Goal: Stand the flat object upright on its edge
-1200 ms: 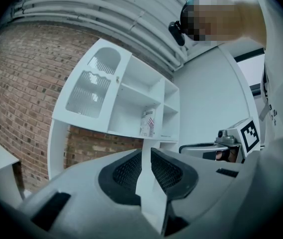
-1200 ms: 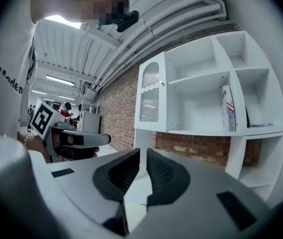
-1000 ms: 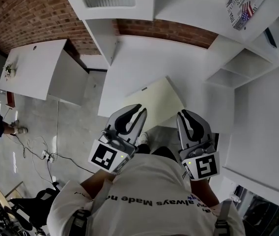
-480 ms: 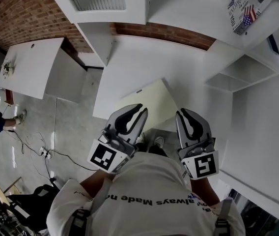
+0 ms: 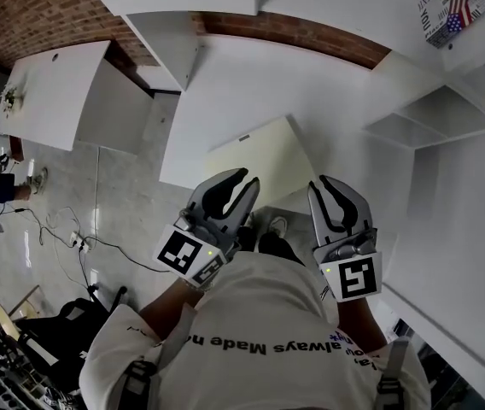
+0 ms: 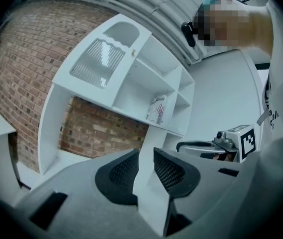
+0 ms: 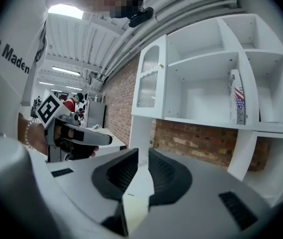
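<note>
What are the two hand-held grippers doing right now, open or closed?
Left hand-held gripper: closed, holding nothing.
Right hand-held gripper: closed, holding nothing.

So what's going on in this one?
A person holds a gripper in each hand at the near edge of a white table. The left gripper and right gripper sit side by side, both shut and empty, pointing at a pale yellow flat board. The board lies flat on the table and has not yet been stood on its edge. Whether either gripper touches it cannot be told.
</note>
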`<state>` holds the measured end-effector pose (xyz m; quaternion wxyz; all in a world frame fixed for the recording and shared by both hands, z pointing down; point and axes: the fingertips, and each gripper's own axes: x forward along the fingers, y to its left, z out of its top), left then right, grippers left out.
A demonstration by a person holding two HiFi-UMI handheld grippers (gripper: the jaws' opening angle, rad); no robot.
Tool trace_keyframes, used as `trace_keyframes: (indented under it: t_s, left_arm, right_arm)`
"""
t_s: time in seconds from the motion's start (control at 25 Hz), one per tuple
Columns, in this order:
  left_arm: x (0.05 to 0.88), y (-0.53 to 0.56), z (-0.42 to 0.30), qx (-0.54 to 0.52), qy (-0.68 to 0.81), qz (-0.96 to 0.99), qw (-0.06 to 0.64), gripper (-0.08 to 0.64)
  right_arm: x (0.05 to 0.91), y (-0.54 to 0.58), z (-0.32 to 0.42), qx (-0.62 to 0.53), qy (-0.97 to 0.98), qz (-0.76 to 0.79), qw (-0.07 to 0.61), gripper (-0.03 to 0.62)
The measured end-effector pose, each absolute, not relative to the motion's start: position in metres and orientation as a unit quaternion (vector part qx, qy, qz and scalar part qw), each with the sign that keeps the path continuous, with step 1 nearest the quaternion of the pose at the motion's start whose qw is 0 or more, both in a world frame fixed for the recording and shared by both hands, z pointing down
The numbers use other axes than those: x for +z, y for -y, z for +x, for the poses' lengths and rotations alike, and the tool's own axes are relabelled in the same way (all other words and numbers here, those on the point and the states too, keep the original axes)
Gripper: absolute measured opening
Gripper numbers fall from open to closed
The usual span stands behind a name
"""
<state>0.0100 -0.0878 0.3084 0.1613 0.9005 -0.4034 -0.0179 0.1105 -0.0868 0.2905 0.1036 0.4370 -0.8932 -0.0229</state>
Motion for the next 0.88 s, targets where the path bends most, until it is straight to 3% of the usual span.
trace_keyframes:
  t_s: [0.24,0.4,0.88]
  left_arm:
    - [0.365,0.081,-0.005,-0.001,0.411,0.882,0.231,0.144]
    - [0.407,0.071,-0.020,0.001,0.411,0.860,0.304,0.192]
    - [0.534,0.034,-0.063,0.005,0.410,0.801,0.437,0.270]
  right_arm:
    - [0.331,0.084,0.101,-0.022,0.898,0.418,0.139,0.085]
    - [0.371,0.074,0.095,-0.012,0.897,0.391,0.206,0.117]
    - [0.456,0.063,0.078,-0.030,0.895,0.339,0.287,0.218]
